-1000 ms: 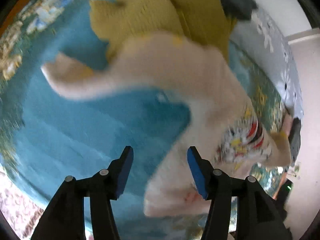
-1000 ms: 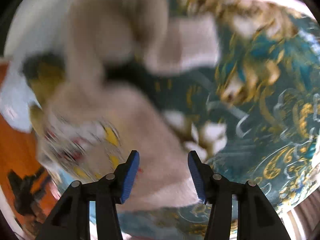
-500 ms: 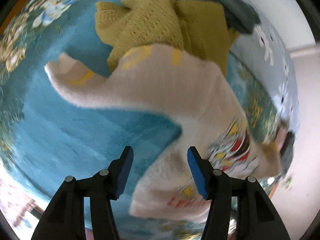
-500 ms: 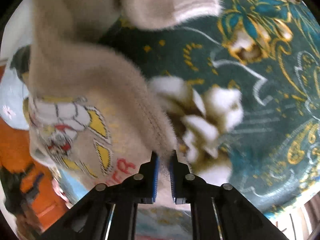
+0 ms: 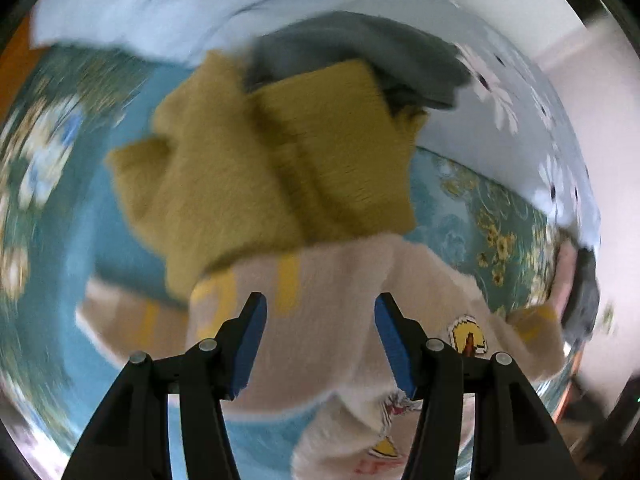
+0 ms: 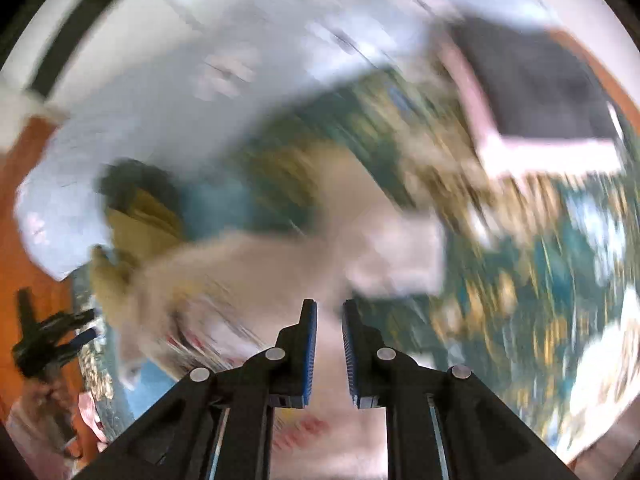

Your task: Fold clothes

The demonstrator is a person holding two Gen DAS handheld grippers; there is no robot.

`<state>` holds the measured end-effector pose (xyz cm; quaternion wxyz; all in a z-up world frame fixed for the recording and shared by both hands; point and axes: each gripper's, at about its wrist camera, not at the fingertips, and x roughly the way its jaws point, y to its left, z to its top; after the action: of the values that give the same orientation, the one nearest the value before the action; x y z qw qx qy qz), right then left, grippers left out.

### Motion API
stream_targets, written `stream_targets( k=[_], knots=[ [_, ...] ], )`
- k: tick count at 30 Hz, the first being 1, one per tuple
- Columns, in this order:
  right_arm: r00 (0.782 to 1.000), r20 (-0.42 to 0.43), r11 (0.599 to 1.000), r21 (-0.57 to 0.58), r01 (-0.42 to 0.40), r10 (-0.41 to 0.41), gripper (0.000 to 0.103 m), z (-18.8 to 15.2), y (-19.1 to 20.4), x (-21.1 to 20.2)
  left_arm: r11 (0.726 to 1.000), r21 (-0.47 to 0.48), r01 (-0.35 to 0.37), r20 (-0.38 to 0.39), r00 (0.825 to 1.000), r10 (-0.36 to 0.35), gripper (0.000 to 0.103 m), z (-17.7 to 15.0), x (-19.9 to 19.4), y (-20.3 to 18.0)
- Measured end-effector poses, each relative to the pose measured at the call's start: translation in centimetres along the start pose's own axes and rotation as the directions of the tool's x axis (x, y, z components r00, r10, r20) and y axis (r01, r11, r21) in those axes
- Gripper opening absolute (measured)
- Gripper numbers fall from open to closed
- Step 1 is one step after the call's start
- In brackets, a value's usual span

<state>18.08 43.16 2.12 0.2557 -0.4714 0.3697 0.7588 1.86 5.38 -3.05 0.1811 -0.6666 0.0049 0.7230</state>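
Cream fleece sweater (image 5: 344, 280): soft, limp, light; right tool (image 6: 329, 344) clamped on its hem, left tool (image 5: 318, 340) apart—grip the edges.

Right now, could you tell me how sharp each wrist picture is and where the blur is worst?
Left wrist view: mild smear; the yellow sweater and cream sweater stay readable, and the left tongs are crisp. Right wrist view: heavy streaking across the patterned blanket; only the right tongs are sharp. Both views bend at the rim.
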Motion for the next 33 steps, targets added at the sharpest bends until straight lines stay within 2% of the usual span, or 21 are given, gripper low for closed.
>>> stream_targets(
  k=[1,3,6,7,9,12,15,18,20,23,24,25,28,31,33],
  knots=[
    [0.999,-0.025,0.997,-0.066,-0.039,0.037,0.041,1.4,2.0,0.9,0.999,0.04,0.001,-0.016,1.0,0.0,0.058,0.8,0.6,-0.6],
    [0.992,-0.11,0.986,-0.151,-0.076,0.059,0.054,3.0,4.5,4.5,0.994,0.105,-0.002,-0.054,0.999,0.008,0.059,2.4,2.5,-1.9],
    [0.965,-0.256,0.963,-0.244,-0.114,0.049,0.054,4.7,7.4,10.9,0.981,0.191,-0.034,-0.084,0.995,0.051,0.06,3.6,4.9,-3.1],
    [0.953,-0.3,0.955,-0.274,-0.111,0.025,0.054,5.1,8.1,13.2,0.976,0.215,-0.031,-0.091,0.995,0.051,0.064,4.0,5.5,-3.3],
    [0.93,-0.362,0.945,-0.321,-0.065,-0.059,0.054,5.2,8.0,17.1,0.967,0.254,-0.001,-0.123,0.992,0.033,0.068,4.6,6.8,-3.5],
    [0.885,-0.45,0.935,-0.351,-0.056,-0.116,0.059,5.2,7.5,21.2,0.953,0.297,0.054,-0.201,0.98,0.007,0.069,5.1,8.9,-3.4],
    [0.857,-0.498,0.913,-0.399,-0.09,-0.133,0.063,5.0,7.6,23.6,0.938,0.331,0.104,-0.272,0.962,-0.011,0.07,5.3,11.1,-3.3],
    [0.83,-0.537,0.881,-0.453,-0.135,-0.15,0.064,4.4,8.0,24.8,0.934,0.316,0.166,-0.319,0.946,-0.06,0.07,5.2,12.4,-2.9],
    [0.827,-0.541,0.866,-0.478,-0.149,-0.156,0.064,4.1,8.3,24.9,0.933,0.297,0.204,-0.334,0.937,-0.098,0.07,5.4,12.7,-2.6],
    [0.827,-0.542,0.861,-0.482,-0.161,-0.148,0.053,3.8,8.6,24.7,0.927,0.291,0.238,-0.347,0.929,-0.129,0.069,5.2,12.5,-2.4],
    [0.828,-0.54,0.859,-0.486,-0.161,-0.15,0.041,3.6,8.6,24.5,0.924,0.292,0.247,-0.35,0.927,-0.137,0.068,5.2,12.3,-2.4],
    [0.832,-0.531,0.853,-0.499,-0.153,-0.162,0.029,3.5,8.7,24.4,0.92,0.306,0.243,-0.345,0.929,-0.131,0.062,5.0,12.0,-2.4],
    [0.841,-0.511,0.854,-0.504,-0.128,-0.175,0.015,2.9,8.9,23.5,0.908,0.349,0.233,-0.33,0.937,-0.114,0.044,4.5,10.9,-2.6],
    [0.857,-0.488,0.866,-0.487,-0.114,-0.162,0.009,2.6,9.1,22.4,0.89,0.391,0.233,-0.297,0.948,-0.117,0.035,3.6,9.4,-3.1],
    [0.883,-0.448,0.867,-0.487,-0.108,-0.142,0.008,2.8,9.6,20.9,0.876,0.431,0.217,-0.268,0.958,-0.106,0.029,2.9,8.3,-3.4]
  ],
)
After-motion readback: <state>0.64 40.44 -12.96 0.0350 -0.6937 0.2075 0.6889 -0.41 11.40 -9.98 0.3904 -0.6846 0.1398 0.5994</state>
